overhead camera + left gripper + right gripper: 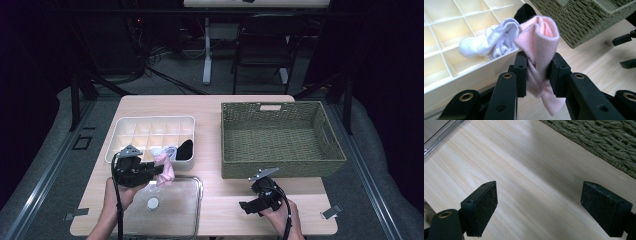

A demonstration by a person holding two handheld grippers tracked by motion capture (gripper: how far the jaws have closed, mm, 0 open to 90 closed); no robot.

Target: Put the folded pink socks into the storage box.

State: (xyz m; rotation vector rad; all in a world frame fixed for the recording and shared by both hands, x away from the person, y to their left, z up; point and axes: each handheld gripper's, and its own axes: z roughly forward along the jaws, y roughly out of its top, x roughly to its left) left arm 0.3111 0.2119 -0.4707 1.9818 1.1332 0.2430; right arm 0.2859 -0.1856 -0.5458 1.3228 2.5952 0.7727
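no brand, label or writing readable on anything here.

count: two grippers, one pink sock, one white sock, one black sock, one divided organizer tray, one woven basket, one clear lid.

left gripper, high view: near the table's left front, jaws pointing right, just before the tray's front wall. left gripper view: both pads pressed on the pink sock, clamped about its middle. folded top of the sock bunches above the jaws, loose end hangs below them, clear of the table. pink sock sits in the air by the tray's front right corner, near the white sock.

divided organizer tray: cream plastic, grid of small compartments, left half of table. white sock lies bundled in a front-row compartment, partly draped over a divider. black sock in the front right corner compartment, beside the white one.

clear lid: flat on the table in front of the tray, round knob at its centre; left gripper hangs above its rear edge.

woven basket: green-brown, rectangular, handle slot in far wall, right half of table. nothing visible inside it.

right gripper, high view: right front of table, just before the basket's front wall, jaws pointing left. right gripper view: jaws stand wide apart, bare table wood between them, basket edge at upper right.
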